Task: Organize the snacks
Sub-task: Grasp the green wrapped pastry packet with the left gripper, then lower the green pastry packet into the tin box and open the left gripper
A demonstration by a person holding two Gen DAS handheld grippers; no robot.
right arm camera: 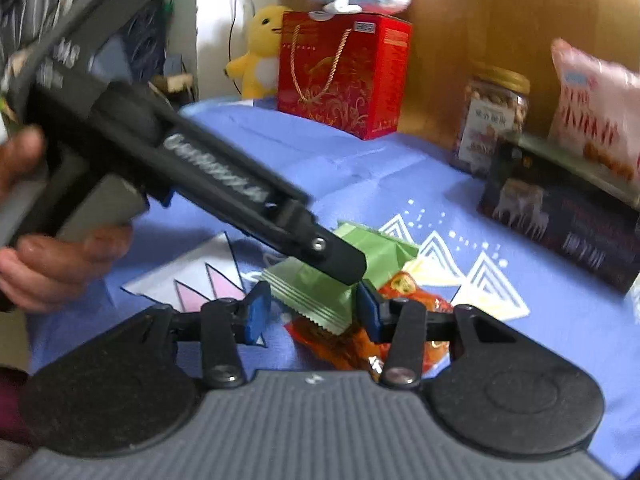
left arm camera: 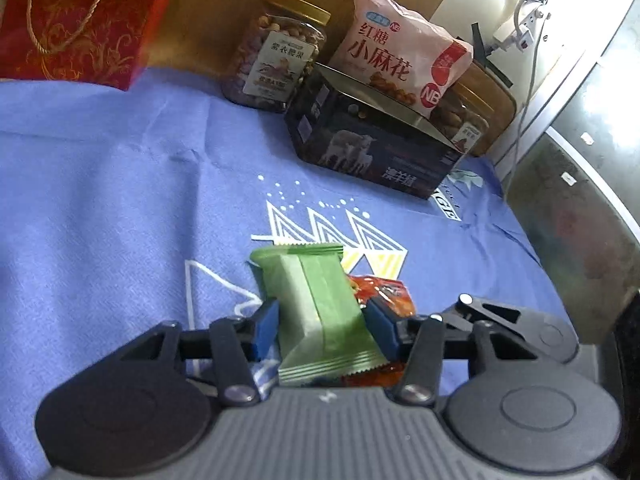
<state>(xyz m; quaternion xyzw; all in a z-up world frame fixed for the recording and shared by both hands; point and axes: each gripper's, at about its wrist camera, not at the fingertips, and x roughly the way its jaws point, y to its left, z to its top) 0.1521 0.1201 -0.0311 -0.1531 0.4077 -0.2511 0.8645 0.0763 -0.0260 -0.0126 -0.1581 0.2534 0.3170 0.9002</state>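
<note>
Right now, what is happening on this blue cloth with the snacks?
A person holds a pair of tongs in each hand over the blue cloth. The left tongs have the green packet between their pads; whether they press it is unclear. The right tongs stand open just above the same packet and the orange packet beside it, gripping nothing. At the back stand a jar, a dark box with a pink bag on it, and a red gift box.
</note>
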